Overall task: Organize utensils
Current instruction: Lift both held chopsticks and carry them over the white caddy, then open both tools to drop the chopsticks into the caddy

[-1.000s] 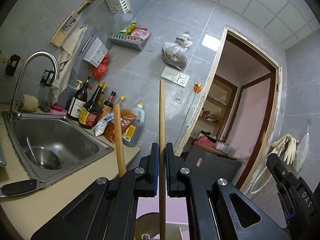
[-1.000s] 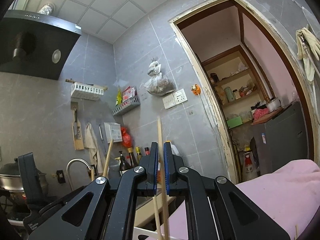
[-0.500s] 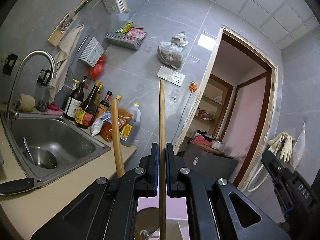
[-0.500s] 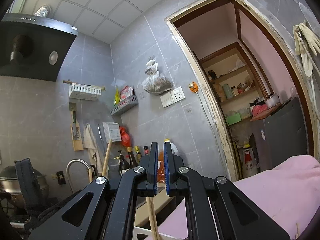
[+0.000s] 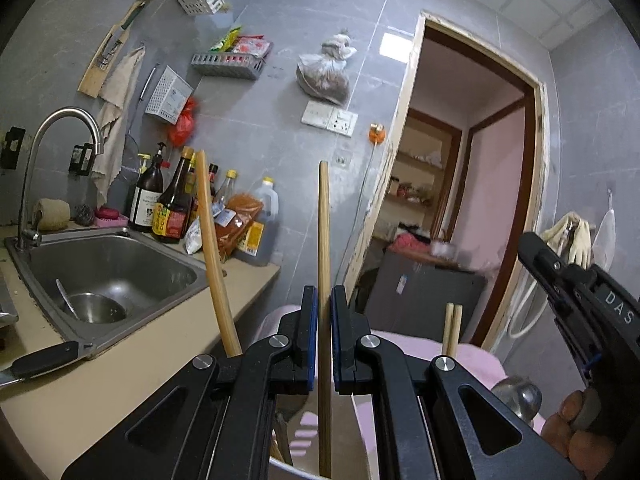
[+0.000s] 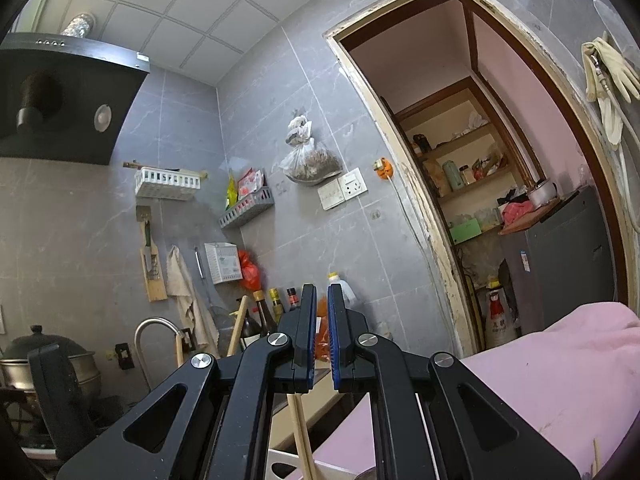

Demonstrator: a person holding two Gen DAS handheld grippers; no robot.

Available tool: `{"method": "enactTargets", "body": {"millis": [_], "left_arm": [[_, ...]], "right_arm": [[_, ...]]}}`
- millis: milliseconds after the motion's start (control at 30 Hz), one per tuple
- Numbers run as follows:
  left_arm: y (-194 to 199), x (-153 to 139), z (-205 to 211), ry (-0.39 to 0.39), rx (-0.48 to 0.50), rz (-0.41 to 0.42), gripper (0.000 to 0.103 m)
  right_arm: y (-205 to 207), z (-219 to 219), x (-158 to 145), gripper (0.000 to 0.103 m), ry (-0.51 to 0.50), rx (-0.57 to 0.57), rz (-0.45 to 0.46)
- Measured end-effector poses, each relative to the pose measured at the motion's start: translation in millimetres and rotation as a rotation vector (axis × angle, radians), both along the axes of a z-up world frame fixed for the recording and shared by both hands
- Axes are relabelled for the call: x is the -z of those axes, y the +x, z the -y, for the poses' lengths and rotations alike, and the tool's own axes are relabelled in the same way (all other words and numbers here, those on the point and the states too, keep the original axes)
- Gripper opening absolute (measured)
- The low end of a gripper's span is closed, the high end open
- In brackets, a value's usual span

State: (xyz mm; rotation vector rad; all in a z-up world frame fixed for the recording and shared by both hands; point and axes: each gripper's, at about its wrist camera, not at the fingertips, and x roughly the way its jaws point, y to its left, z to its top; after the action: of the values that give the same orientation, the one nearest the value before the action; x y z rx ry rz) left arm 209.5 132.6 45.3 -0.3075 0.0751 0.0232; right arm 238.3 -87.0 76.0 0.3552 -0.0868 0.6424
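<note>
Item: one chopstick [image 5: 323, 248], upright, pinched in the left gripper [image 5: 324, 320] above a white holder [image 5: 296, 472] at near centre. Right gripper [image 6: 322, 320] closed, empty. Handling: lower straight, keep vertical, release only once inside.

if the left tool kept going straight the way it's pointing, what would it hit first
Probably the grey tiled wall just left of the door frame, beyond the counter's end. Nothing nearer shows in that line, though depth is hard to judge. The left tool is shut on an upright chopstick.
</note>
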Motion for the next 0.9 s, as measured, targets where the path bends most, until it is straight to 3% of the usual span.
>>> {"method": "enactTargets", "body": {"millis": [433, 567, 767, 900], "left_arm": [[-12, 8, 7, 0.018, -0.003, -0.071, 0.005], [-20, 1, 4, -0.012, 0.021, -0.052, 0.014], [-30, -11, 5, -0.039, 0.056, -0.033, 0.024], [-37, -19, 13, -0.045, 0.087, -0.031, 0.034]], "right_arm": [[-8, -4, -1, 0.008, -0.024, -0.004, 0.008], [-12, -5, -3, 0.021, -0.059, 0.036, -0.021], [-26, 9, -11, 0.028, -0.117, 0.101, -0.057], [-44, 31, -16, 0.046, -0.158, 0.142, -0.054]]}}
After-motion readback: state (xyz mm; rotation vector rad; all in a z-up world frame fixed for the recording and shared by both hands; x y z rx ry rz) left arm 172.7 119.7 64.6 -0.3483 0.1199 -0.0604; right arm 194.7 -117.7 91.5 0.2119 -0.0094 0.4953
